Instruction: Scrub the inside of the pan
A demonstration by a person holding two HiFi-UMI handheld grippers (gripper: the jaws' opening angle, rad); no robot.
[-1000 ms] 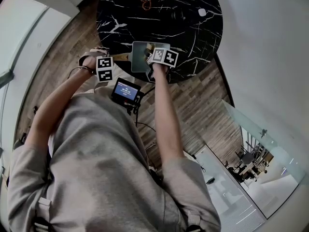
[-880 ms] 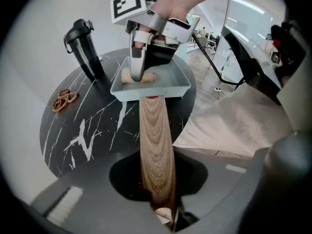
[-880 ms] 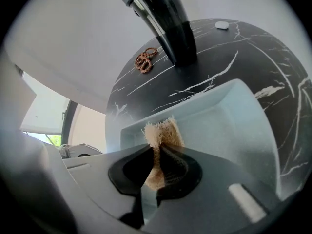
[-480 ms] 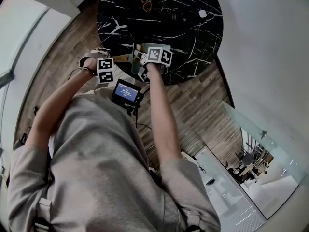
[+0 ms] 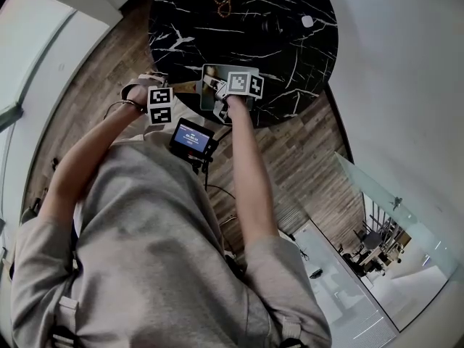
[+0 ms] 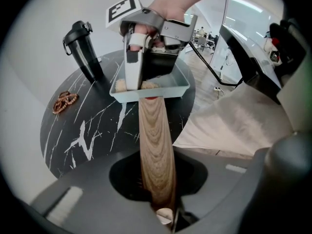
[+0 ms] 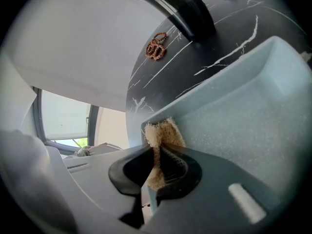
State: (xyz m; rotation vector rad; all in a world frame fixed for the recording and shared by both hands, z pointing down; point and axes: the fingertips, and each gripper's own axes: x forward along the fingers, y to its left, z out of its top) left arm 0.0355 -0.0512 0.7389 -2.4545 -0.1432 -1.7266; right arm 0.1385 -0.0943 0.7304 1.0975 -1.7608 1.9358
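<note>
1. Jaws of the left gripper [image 6: 157,179] are clamped on the far end of the pale wood-grain handle [image 6: 153,130], away from the pan's body.
2. Jaws of the right gripper [image 7: 156,172] are shut on a tan fibrous scrubbing pad [image 7: 161,135]. Its frayed tip pokes out against an inner wall of the pale blue-grey rectangular pan [image 7: 243,111], near a corner.
3. That pan rests on the round black white-veined counter [image 6: 87,130], with its handle reaching out past the counter's edge towards the person.
4. Beyond the pan stand a black lidded bottle [image 6: 85,50] and a string of brown beads [image 6: 65,101], both well apart from it.
5. Likely risks:
   - Only a narrow strip of pad is pinched, so a hard stroke could pull it free and let bare jaws scrape the pan.
   - Sideways force might twist the pan about its handle.
   - The pan could slide off the counter's edge.
</note>
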